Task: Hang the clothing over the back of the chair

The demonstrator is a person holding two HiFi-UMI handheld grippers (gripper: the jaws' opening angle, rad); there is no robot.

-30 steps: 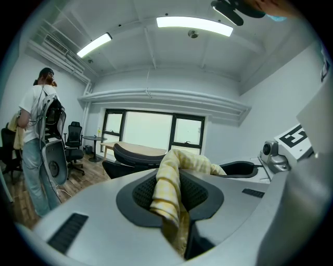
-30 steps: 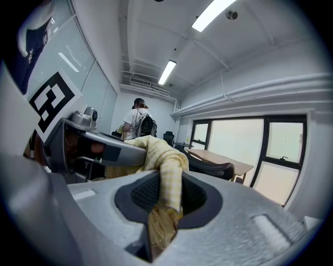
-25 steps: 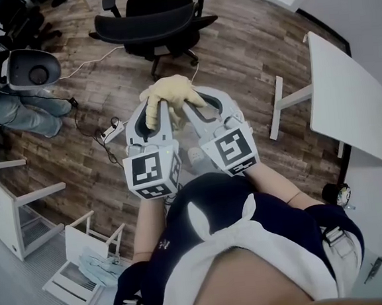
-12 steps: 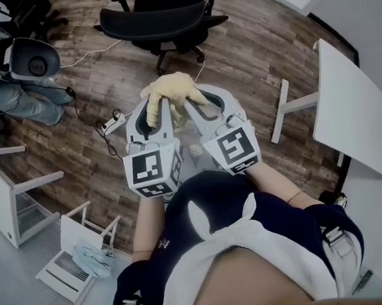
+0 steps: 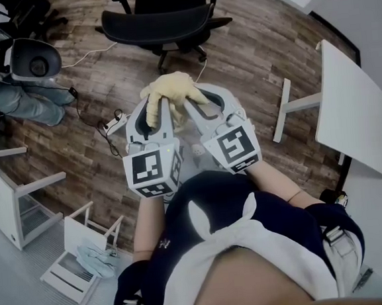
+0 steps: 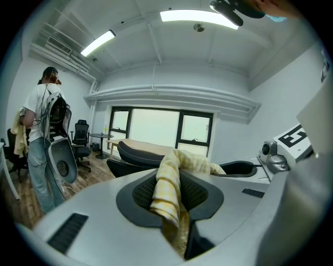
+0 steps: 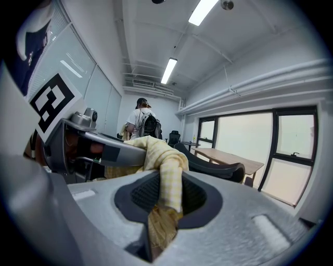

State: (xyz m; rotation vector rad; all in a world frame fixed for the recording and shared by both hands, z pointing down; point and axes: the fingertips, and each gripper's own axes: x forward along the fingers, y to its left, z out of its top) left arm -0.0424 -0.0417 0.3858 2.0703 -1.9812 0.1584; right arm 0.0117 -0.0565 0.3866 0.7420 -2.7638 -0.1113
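Vs a second ago: chair sits a bit further right in the head view and more of its back shows; white desk has also slid right. Both grippers and the cloth look the same as before, still side by side in front of the person's chest.

Left gripper is pinching a fold of the cloth, fabric squeezed between the pads and hanging below them. Right gripper is pinching another fold the same way.

Cloth is pale yellow with a fine check and bunched into a soft lump bridging the two gripper tips. It is up in the air over the wood floor, short of the chair and not touching it; chair back is bare
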